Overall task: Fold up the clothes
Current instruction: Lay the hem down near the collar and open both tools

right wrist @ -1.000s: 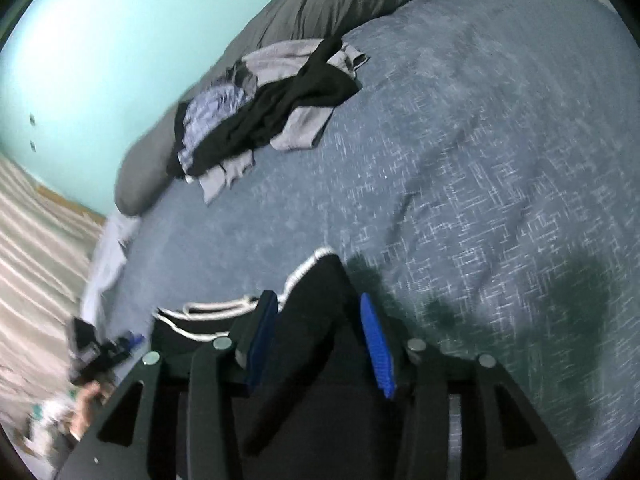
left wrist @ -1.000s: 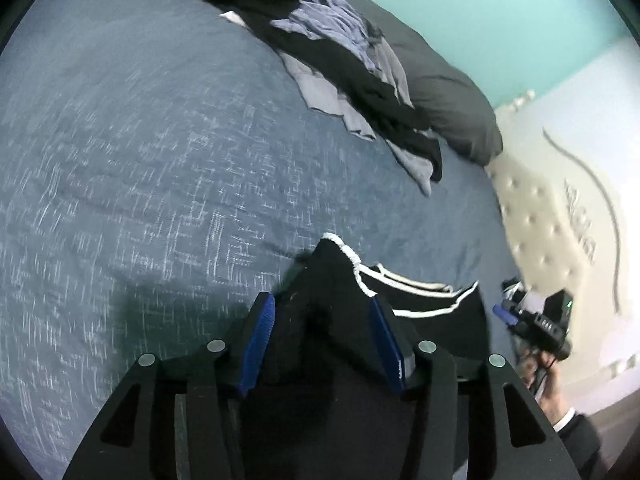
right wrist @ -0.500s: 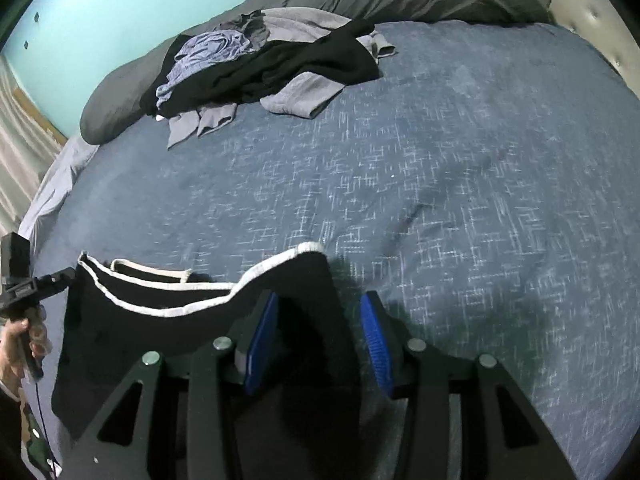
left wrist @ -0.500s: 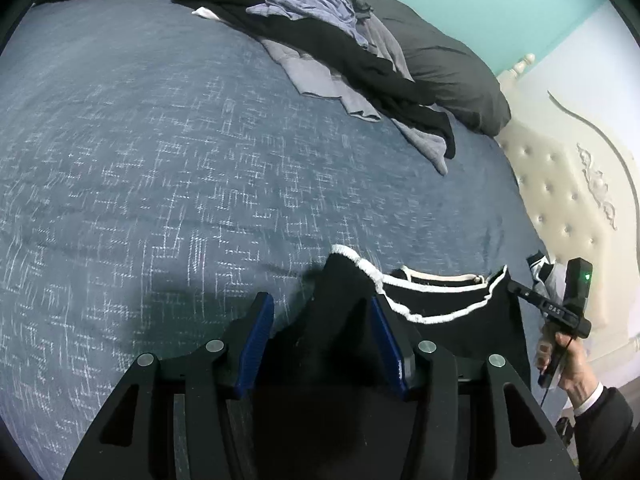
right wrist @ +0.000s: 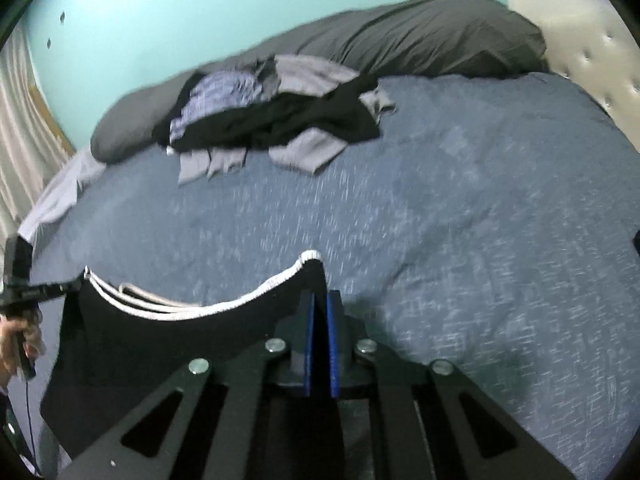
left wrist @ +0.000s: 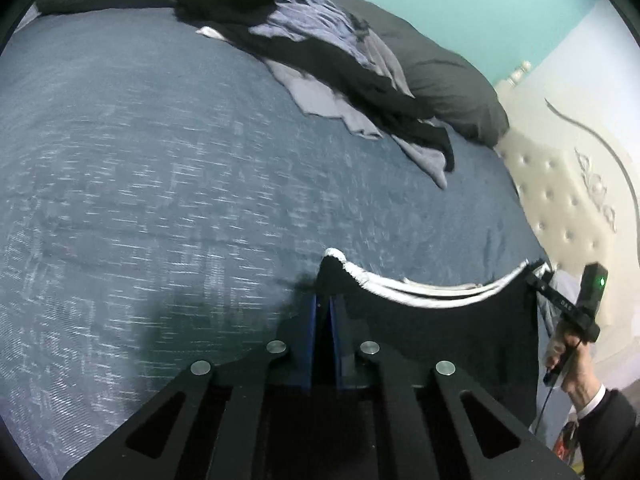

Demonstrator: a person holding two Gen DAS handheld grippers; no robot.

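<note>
A wide bed covered in a blue-grey, white-flecked woven bedspread (left wrist: 168,168) fills most of both views, with long dark grey pillows (right wrist: 420,36) lying along its far edge. Behind them stands a plain turquoise painted wall (right wrist: 168,12). A cream tufted, button-studded headboard (left wrist: 560,200) closes one end of the bed, and pale striped curtains (right wrist: 20,128) hang at the other.

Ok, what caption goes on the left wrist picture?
Left gripper pinching a black white-trimmed garment above a blue bedspread.

Left gripper (left wrist: 325,312) pinched tight, right gripper (right wrist: 320,312) pinched tight too, both level and spread wide apart.
</note>
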